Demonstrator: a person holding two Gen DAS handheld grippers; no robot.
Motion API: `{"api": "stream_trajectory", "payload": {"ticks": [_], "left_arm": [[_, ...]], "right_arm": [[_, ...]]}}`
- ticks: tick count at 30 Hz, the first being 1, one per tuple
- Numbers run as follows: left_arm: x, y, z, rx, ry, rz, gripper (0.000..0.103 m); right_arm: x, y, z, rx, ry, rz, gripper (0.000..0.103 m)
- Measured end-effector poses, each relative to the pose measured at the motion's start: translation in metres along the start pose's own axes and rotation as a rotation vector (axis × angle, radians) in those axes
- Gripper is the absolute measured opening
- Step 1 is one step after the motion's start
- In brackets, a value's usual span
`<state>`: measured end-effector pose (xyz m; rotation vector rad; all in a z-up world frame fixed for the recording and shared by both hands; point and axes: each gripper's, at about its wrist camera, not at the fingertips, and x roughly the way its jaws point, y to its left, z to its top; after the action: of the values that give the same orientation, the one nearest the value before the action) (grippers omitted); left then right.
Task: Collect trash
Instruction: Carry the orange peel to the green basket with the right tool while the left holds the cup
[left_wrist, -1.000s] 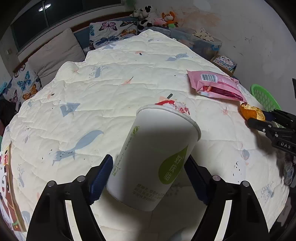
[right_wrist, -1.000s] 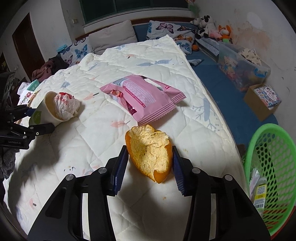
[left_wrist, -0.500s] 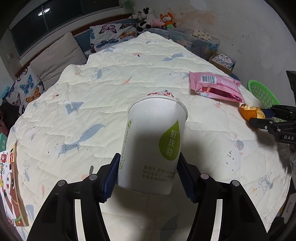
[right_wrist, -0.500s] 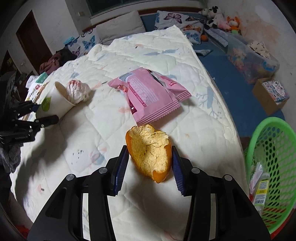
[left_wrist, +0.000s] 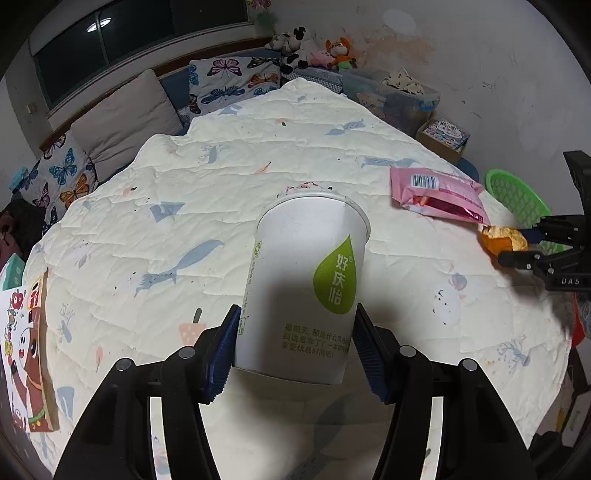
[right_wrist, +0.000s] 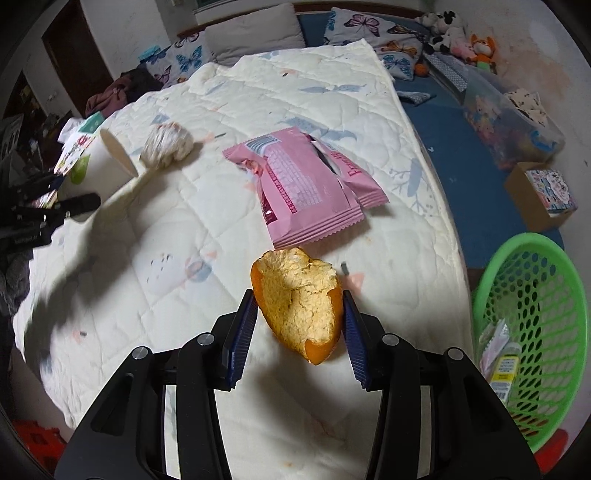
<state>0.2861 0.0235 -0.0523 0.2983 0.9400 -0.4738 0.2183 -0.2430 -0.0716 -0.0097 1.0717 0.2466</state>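
While gathering litter off quilt (right_wrist: 177, 229): left gripper (left_wrist: 293, 349) clamped paper cup (left_wrist: 303, 291), right gripper (right_wrist: 297, 332) pinched orange peel (right_wrist: 299, 306), probably bound for green basket (right_wrist: 532, 306).

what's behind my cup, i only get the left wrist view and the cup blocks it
Observer: A crumpled tissue ball lies on the quilt just past the paper cup.
Operator: anything in the green basket yet
Observer: Yes, the green basket holds a small bottle and some wrappers.
Operator: is the pink bag sealed
Observer: No, the pink snack bag is torn open along its top.
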Motion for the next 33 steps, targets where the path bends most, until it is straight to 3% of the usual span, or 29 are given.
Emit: {"api": "stream_trajectory", "payload": {"ticks": [6, 27, 33], "left_arm": [[-0.013, -0.004, -0.003, -0.004, -0.027, -0.008, 0.057], [-0.032, -0.020, -0.001, -0.004, -0.059, -0.015, 0.057], [-0.035, -0.015, -0.004, -0.021, -0.059, -0.014, 0.057]], "right_arm": [[-0.014, 0.005, -0.007, -0.030, -0.023, 0.007, 0.046], [-0.081, 0.038, 0.011, -0.085, -0.255, 0.094, 0.046], [-0.072, 0.055, 0.025, -0.114, -0.244, 0.112, 0.046]]}}
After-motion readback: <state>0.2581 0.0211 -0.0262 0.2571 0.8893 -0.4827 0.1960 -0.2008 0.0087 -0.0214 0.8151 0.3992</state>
